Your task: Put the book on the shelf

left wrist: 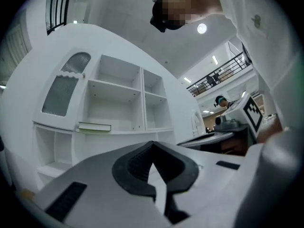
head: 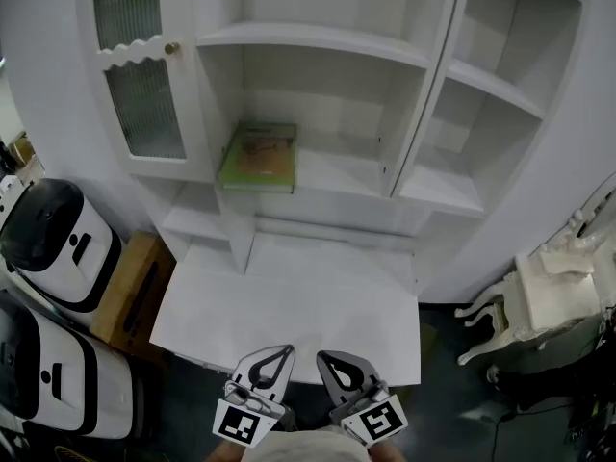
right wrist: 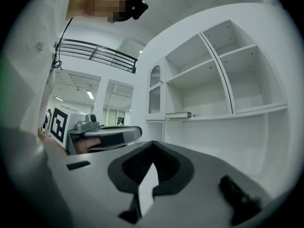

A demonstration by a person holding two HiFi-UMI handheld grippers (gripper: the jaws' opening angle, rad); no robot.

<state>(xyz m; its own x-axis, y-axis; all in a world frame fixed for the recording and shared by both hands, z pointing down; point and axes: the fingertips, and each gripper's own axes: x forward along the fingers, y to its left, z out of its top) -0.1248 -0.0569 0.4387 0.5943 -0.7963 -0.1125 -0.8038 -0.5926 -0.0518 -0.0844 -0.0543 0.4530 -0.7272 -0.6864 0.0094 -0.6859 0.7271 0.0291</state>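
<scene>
Green book (head: pixel 258 155) lies flat on the white cabinet shelf (head: pixel 337 176), left end of the middle bay, beside the glass door (head: pixel 144 94). Left gripper (head: pixel 279 352) and right gripper (head: pixel 327 358) are side by side over the desk (head: pixel 289 301) front edge, well apart from the book. Both have jaws pressed together, nothing between.

Looked steeply down from head height onto the shelf unit (head: pixel 318 37). Peered level along left gripper (head: pixel 272 364) and right gripper (head: pixel 339 366), sharing that shelf unit from afar.
</scene>
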